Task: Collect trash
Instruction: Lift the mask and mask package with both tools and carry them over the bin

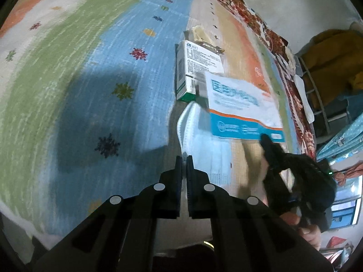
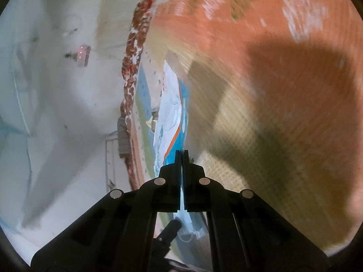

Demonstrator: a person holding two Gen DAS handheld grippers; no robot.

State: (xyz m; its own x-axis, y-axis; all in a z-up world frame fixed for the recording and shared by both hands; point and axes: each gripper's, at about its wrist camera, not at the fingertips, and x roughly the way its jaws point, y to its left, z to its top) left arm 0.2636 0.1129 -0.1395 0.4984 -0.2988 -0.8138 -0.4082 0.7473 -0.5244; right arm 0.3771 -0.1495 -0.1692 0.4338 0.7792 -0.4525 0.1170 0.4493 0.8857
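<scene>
Pinching the packet (image 1: 244, 106), right gripper (image 2: 182, 151) fingers; left gripper (image 1: 184, 157) fingers grip the mask (image 1: 202, 145).

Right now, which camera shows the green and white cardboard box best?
The left wrist view. There the green and white cardboard box lies in full on the striped rug, its printed face sharp, beside the white and blue packet. The right wrist view is motion-blurred, and I cannot pick the box out there.

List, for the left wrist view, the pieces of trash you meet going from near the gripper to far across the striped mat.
Face mask → blue and white packet → green and white box → crumpled wrapper.
</scene>
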